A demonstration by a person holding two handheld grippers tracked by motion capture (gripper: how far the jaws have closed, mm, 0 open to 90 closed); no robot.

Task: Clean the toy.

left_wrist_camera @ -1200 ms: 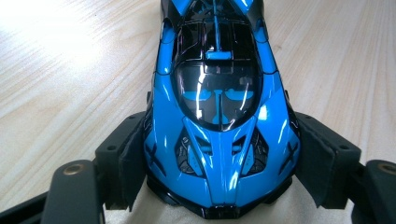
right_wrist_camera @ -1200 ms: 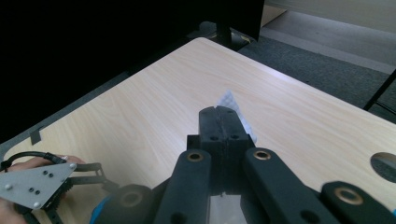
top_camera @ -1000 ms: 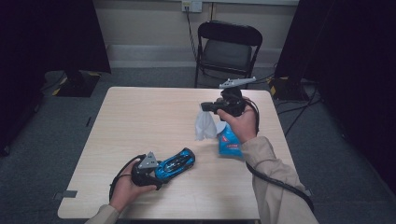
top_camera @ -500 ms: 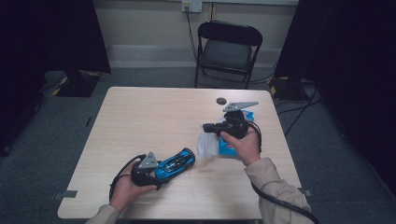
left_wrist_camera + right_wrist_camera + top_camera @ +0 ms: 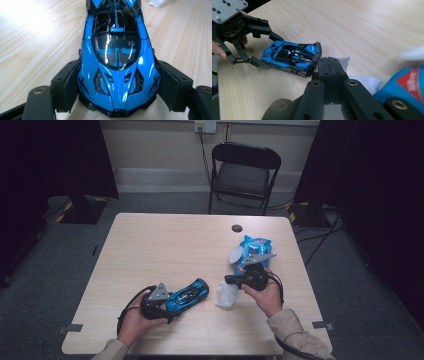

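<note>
Right gripper [image 5: 231, 281] lower, white wipe [image 5: 226, 296] pinched beside wipes pack [image 5: 255, 248].

Toy car [image 5: 187, 294] on table [image 5: 150, 245] left of wipe [image 5: 226, 296], wipe packet [image 5: 252, 251] behind

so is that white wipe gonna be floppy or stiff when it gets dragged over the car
Probably floppy: the white wipe hangs crumpled from the right gripper, whose jaws are shut on it. It looks thin and light, so it should drape over the toy car. The car's glossy shell may let it slide easily, while the left gripper clamps the car's sides.
</note>
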